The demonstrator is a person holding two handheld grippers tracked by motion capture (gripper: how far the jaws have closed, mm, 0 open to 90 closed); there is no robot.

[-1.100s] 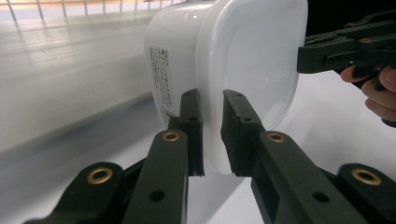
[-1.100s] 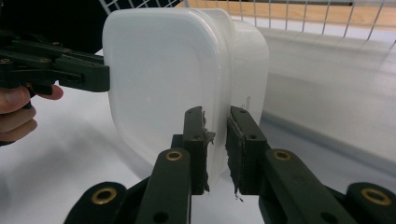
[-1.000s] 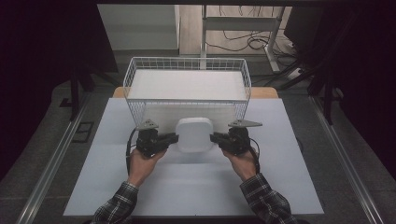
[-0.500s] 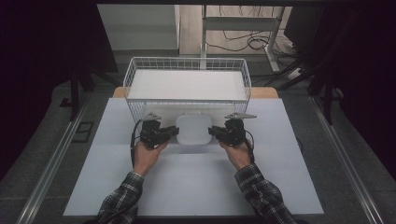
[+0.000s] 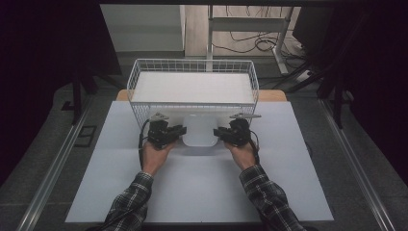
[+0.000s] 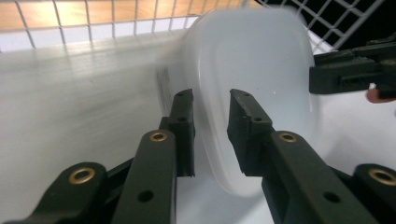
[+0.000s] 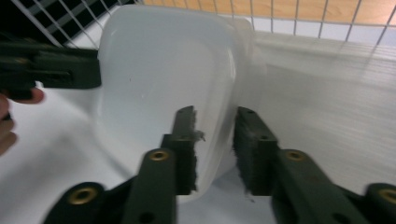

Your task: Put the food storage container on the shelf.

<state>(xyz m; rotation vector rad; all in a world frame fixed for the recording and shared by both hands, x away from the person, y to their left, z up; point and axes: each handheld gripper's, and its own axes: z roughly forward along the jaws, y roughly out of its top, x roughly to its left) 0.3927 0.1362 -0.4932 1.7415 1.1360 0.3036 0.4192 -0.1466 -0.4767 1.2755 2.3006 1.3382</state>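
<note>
A white plastic tub sits on the white mat right against the front wall of the wire basket. My left gripper straddles its left rim and my right gripper its right rim. In the left gripper view the tub has its thin wall between the jaws of that gripper, with a gap showing beside the pads. The right gripper view shows the same around the tub: the gripper stands around the rim, not pressing. Both pairs of jaws have just been opening.
The wire basket holds a flat white panel and stands at the far edge of the mat. A wooden table edge shows behind it. Metal rails run along both sides; cables lie on the floor beyond.
Both hands carried the tub away from the person and down until it rests against the basket's front wall. The jaws now stand loose around its rims.
</note>
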